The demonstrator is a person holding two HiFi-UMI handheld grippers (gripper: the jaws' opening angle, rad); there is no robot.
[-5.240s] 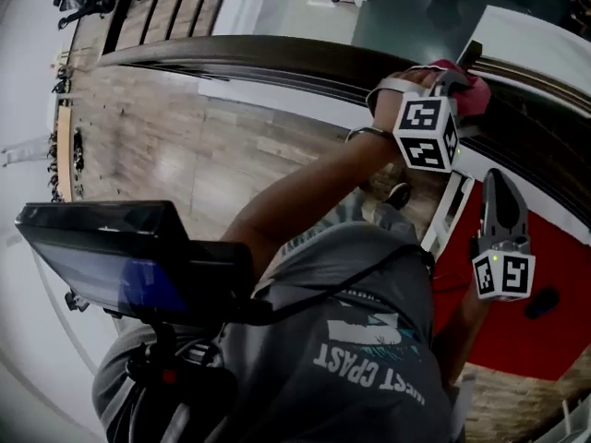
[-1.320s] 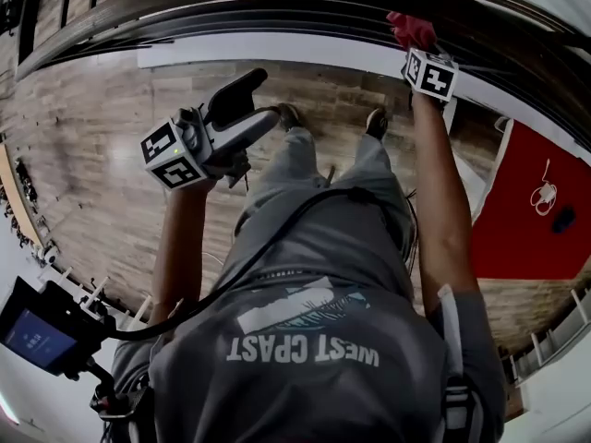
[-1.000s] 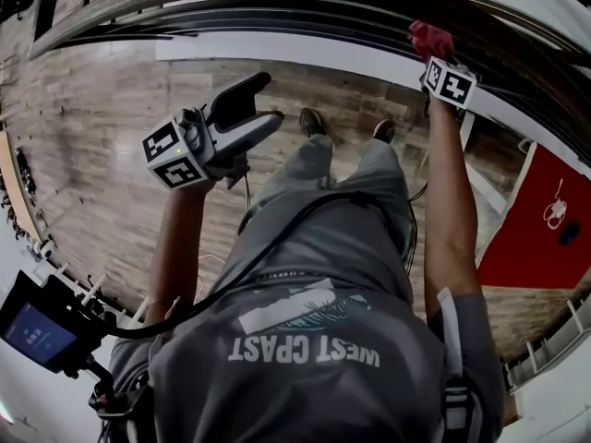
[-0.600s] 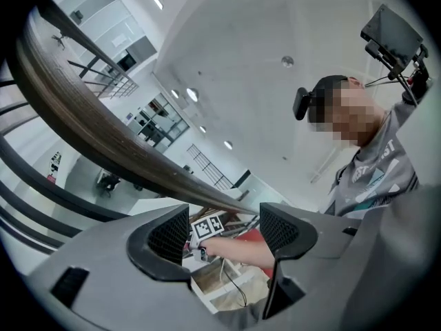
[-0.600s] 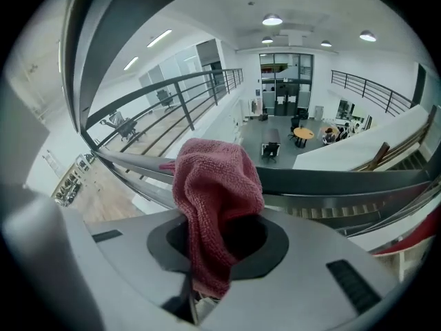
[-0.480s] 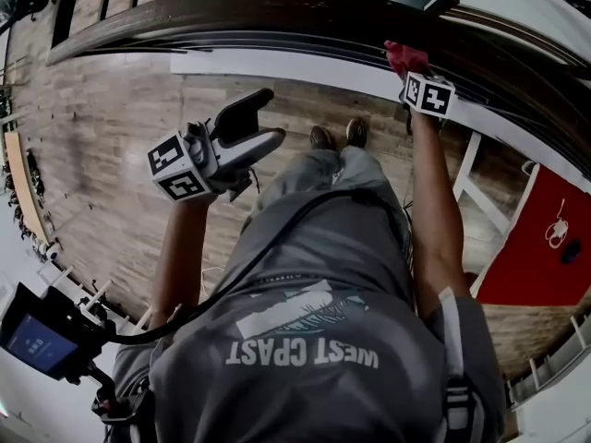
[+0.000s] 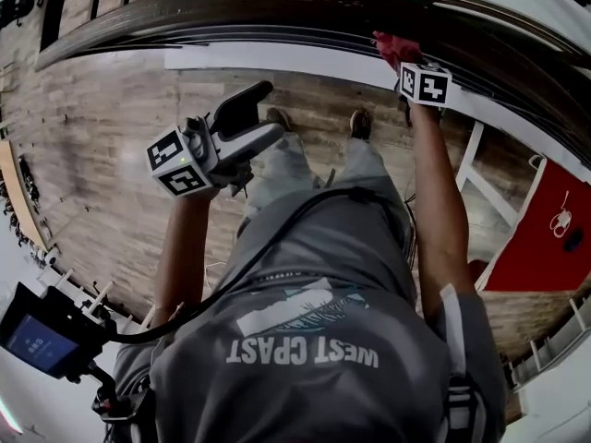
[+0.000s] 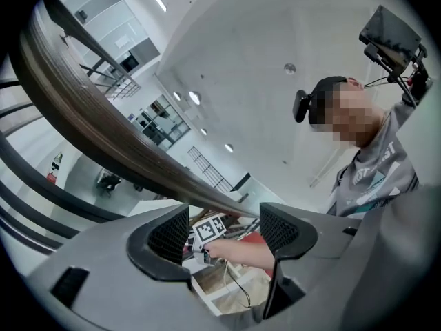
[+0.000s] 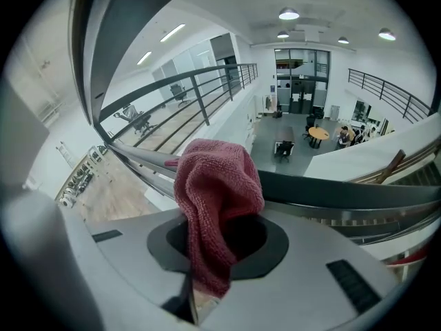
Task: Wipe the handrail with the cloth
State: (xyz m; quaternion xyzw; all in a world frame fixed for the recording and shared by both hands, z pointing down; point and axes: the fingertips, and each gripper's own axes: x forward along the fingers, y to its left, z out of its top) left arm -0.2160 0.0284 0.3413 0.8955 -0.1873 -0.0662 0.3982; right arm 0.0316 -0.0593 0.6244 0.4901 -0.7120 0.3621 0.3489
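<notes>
- Right gripper [image 9: 196, 281]: jaws pinched together on a red cloth [image 9: 217, 185]. The cloth bunches up out of the jaws toward 12 o'clock.
- Head view: cloth sits at 1 o'clock of the frame, on the near edge of the dark wooden handrail [image 7: 212, 7]. It is at 11 o'clock from the right gripper's marker cube [image 7: 425, 83].
- From the right gripper view I can't tell if the cloth presses on the rail or only overlaps it.
- The handrail curves across the top of the head view, 10 to 2 o'clock, with thinner dark rails just below it.
- Left gripper [image 8: 224, 233]: jaws spread wide, gripping nothing. Only the far right forearm and cube show through the gap.
- Head view: left gripper at 10 o'clock, well apart from the handrail, above the wood floor [image 7: 102, 137].
- Person in a grey T-shirt [image 7: 314, 284] fills the centre and 6 o'clock; shoes [image 7: 360, 123] at 12 o'clock.
- Red floor panel [image 7: 545, 229] at 3 o'clock; small screen [image 7: 37, 335] at 8 o'clock.
</notes>
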